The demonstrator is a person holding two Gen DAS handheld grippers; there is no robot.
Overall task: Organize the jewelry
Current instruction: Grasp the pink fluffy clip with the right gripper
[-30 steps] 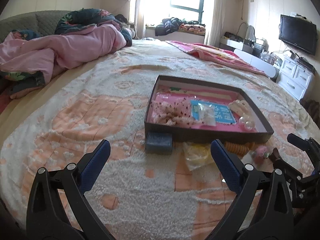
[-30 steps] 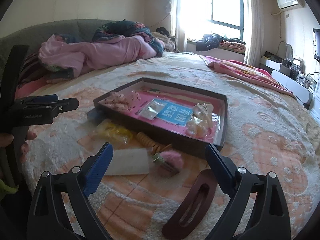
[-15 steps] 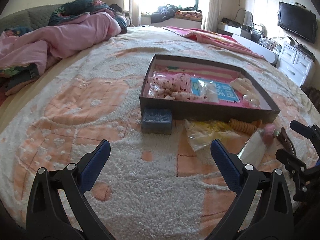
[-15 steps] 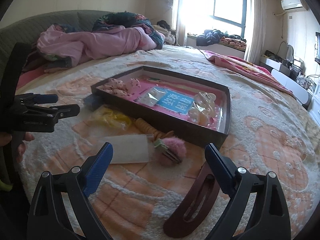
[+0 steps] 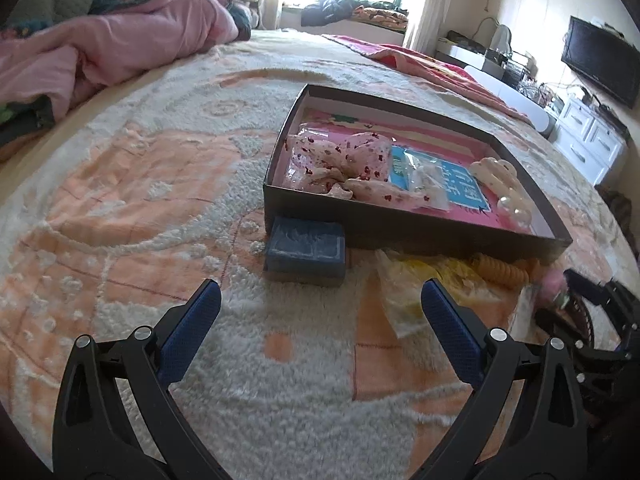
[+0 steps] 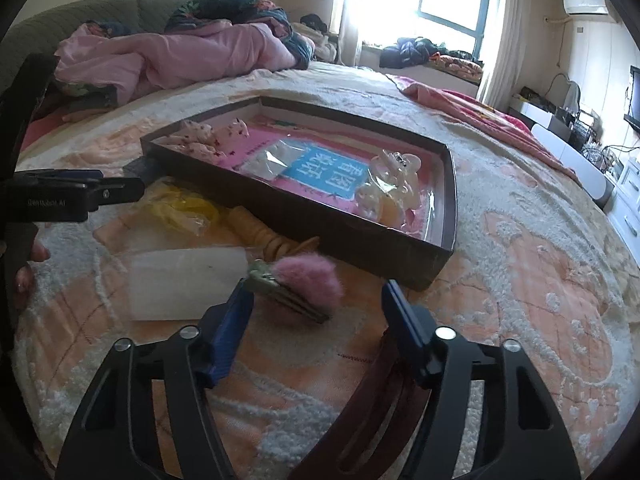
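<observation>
Right wrist: tool [image 6: 316,290] astride pink clip [image 6: 308,278].

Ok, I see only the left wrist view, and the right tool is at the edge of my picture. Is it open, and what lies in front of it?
Observer: The right tool is open. The fluffy pink hair clip with metal prongs lies between its fingertips, not gripped.
Operator: Is anything else near it?
Observer: A long dark brown oval barrette lies on the blanket, partly under the tool's right finger.
Operator: And left of the clip?
Observer: A flat translucent white packet lies right beside the clip's metal end.
</observation>
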